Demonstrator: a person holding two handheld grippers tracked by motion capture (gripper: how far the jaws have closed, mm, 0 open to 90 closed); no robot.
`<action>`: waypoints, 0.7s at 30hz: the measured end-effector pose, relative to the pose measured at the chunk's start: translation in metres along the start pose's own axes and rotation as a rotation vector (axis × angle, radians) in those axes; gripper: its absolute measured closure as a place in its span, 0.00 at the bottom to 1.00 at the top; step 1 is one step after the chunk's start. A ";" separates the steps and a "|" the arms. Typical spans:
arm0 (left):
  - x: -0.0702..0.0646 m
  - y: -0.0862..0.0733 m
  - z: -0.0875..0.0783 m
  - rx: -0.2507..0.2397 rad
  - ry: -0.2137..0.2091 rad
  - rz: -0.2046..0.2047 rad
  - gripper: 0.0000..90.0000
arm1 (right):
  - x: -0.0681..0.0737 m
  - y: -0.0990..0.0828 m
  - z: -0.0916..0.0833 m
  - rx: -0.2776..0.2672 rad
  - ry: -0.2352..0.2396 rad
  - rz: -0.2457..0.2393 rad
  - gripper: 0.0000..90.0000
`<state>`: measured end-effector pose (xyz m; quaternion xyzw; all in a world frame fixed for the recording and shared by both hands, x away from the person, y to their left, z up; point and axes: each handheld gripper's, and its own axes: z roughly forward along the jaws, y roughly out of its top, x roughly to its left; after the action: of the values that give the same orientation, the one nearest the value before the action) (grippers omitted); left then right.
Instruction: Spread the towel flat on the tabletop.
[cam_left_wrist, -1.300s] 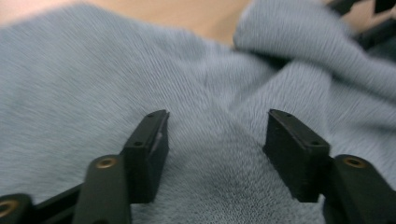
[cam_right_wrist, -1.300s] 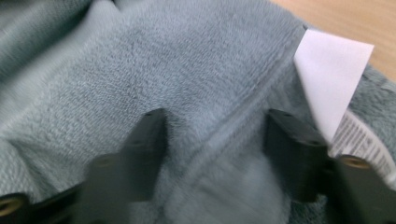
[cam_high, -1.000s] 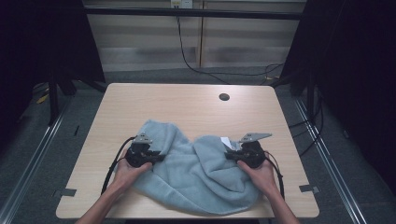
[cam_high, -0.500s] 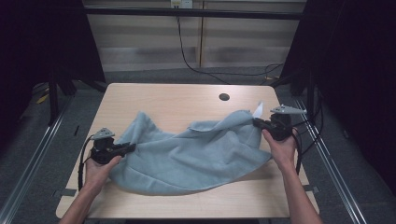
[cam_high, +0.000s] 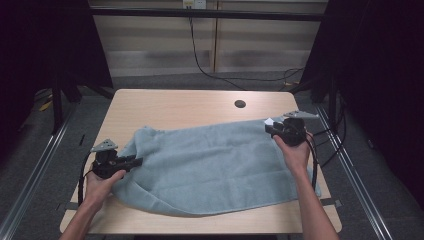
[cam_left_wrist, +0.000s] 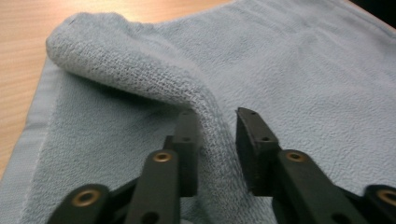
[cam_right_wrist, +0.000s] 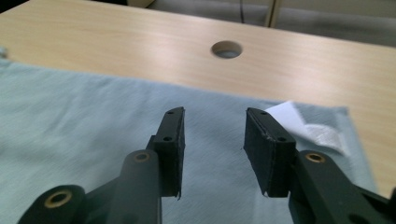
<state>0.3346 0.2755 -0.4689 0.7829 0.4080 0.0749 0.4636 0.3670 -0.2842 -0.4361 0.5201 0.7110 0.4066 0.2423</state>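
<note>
Now the light blue towel (cam_high: 210, 165) lies spread across the table (cam_high: 175, 107); both grippers' jaws have just opened, the right gripper (cam_right_wrist: 212, 140) holding nothing, the left gripper (cam_left_wrist: 217, 140) loosely astride an unflattened ridge.

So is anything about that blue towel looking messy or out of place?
Mostly flat, but the towel has its near-left corner rolled into a raised fold between the left gripper's open jaws, and its front edge lies crooked.

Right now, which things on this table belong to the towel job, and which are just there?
Belongs to the job:
- pale blue terry towel, spread flat
- left gripper
- right gripper

Just there:
- light wooden table
- round cable hole
- black cable behind
</note>
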 end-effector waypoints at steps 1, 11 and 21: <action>-0.002 0.002 0.000 -0.015 -0.012 0.005 0.74 | 0.004 -0.004 -0.001 0.006 0.015 0.005 0.63; -0.008 0.023 0.029 0.009 -0.076 0.058 0.68 | 0.066 -0.064 -0.011 0.145 0.175 -0.069 0.62; -0.013 0.008 0.065 0.166 -0.045 0.128 0.65 | 0.096 -0.109 -0.045 0.225 0.216 -0.120 0.63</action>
<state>0.3629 0.2218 -0.4954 0.8447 0.3512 0.0526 0.4005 0.2410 -0.2225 -0.4940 0.4538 0.8037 0.3628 0.1284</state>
